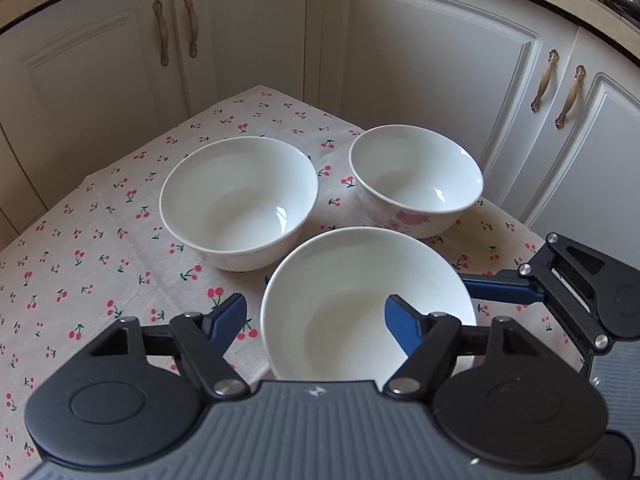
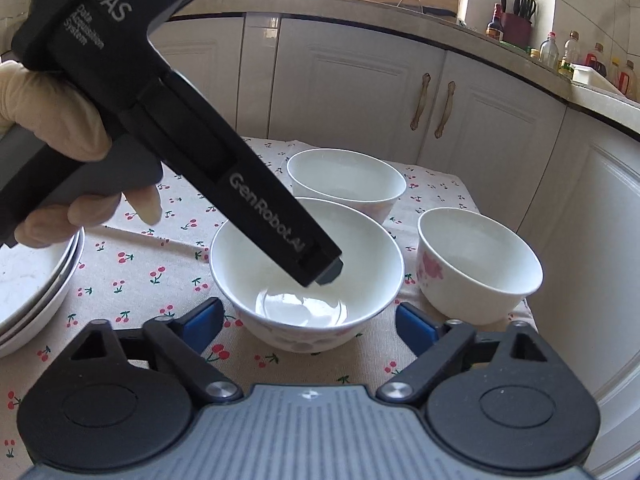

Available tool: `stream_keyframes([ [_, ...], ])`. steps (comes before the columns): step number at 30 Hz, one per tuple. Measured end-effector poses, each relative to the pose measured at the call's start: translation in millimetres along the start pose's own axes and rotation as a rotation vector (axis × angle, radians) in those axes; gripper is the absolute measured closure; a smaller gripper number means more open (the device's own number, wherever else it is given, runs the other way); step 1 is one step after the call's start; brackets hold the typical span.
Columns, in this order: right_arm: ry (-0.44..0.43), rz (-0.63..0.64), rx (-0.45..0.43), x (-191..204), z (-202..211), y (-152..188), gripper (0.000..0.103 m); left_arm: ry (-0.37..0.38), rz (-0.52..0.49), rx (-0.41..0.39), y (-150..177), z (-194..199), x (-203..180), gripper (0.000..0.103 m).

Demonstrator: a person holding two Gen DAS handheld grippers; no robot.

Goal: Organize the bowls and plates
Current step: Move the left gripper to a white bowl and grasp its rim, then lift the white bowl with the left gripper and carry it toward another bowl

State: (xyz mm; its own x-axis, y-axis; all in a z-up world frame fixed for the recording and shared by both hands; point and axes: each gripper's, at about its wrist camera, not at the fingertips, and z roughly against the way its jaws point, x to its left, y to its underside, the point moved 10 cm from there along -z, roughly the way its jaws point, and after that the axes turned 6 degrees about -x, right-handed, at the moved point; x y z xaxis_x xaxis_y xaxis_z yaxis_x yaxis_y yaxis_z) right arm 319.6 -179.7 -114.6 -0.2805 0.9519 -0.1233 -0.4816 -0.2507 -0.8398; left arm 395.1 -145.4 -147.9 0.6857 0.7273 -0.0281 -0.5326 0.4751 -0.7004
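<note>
Three white bowls stand on a cherry-print tablecloth point(image 1: 100, 248). The near bowl point(image 1: 360, 304) sits at the table's front, also in the right wrist view point(image 2: 306, 268). My left gripper point(image 1: 316, 320) is open, its right finger over the bowl's inside and its left finger outside the rim. My right gripper point(image 2: 310, 320) is open, with its blue fingers either side of this bowl's base; it shows beside the bowl in the left wrist view point(image 1: 520, 288). A second bowl point(image 1: 240, 200) and a pink-flowered bowl point(image 1: 416, 180) stand behind. Stacked white plates point(image 2: 32, 292) lie at the left.
White cabinet doors point(image 1: 420, 60) with brass handles close in behind and to the right of the small table. The left gripper's black body and a gloved hand point(image 2: 52, 120) cross the right wrist view. Bottles and a knife block point(image 2: 516, 24) stand on the counter.
</note>
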Motion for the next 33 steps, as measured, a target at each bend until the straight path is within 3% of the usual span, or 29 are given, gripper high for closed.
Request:
stream_keyframes([
  [5, -0.005, 0.008, 0.0, 1, -1, 0, 0.017, 0.031, 0.001, -0.001, -1, -3, -6, 0.031],
  [16, -0.022, -0.007, 0.016, 0, 4, -1, 0.017, 0.043, 0.016, -0.003, 1, 3, -12, 0.033],
  [25, -0.053, 0.015, -0.005, 5, 34, -11, 0.017, 0.028, 0.022, -0.036, 1, 33, -27, 0.033],
  [33, -0.123, 0.0, -0.001, 17, 68, -11, 0.017, 0.018, 0.069, -0.057, 22, 62, -39, 0.033],
])
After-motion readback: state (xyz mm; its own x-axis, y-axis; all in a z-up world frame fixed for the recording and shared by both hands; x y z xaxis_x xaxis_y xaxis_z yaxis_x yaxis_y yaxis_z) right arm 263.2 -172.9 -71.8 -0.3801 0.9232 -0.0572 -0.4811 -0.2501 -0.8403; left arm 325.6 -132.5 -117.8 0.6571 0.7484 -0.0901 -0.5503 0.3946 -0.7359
